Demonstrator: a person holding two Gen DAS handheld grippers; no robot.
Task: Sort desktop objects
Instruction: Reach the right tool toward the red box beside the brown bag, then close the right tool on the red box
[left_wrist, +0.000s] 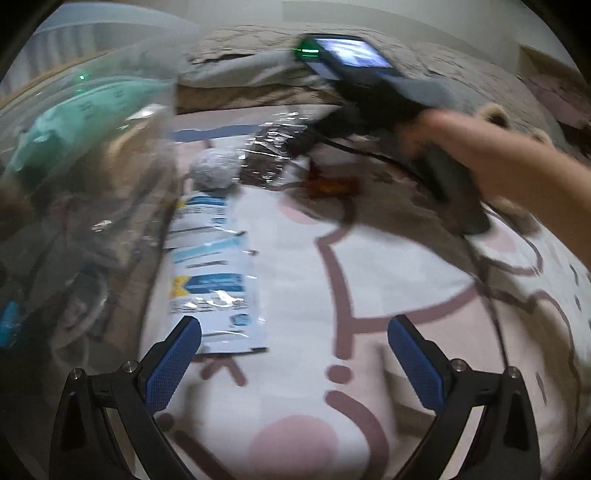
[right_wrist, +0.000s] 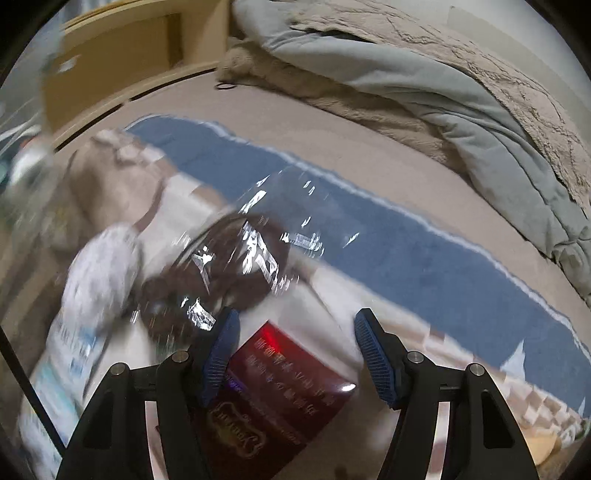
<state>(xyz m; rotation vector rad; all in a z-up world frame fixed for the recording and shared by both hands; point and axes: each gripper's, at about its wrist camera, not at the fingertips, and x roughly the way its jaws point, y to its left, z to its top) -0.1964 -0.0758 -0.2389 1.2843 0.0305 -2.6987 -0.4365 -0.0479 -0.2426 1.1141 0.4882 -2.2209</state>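
Note:
My left gripper (left_wrist: 295, 354) is open over the pink-patterned mat (left_wrist: 388, 280), nothing between its blue pads. Just ahead of its left finger lies a white-and-blue packet (left_wrist: 210, 266). Beyond it sit a crumpled white ball (left_wrist: 214, 171), a clear bag of dark brown contents (left_wrist: 269, 155) and a blurred dark red box (left_wrist: 332, 184). A hand (left_wrist: 498, 166) holds the right tool over that box. In the right wrist view my right gripper (right_wrist: 299, 354) is open and straddles the red box (right_wrist: 280, 398); its pads do not press on it. The clear bag (right_wrist: 229, 266) and white ball (right_wrist: 99, 273) lie just beyond.
A clear plastic bin (left_wrist: 122, 96) with a mint-green packet (left_wrist: 85, 118) and other items stands at the left. A blue strip (right_wrist: 369, 229) borders the mat's far side. Rumpled grey and beige bedding (right_wrist: 424, 85) is piled behind. A black cable (left_wrist: 491, 295) trails across the mat on the right.

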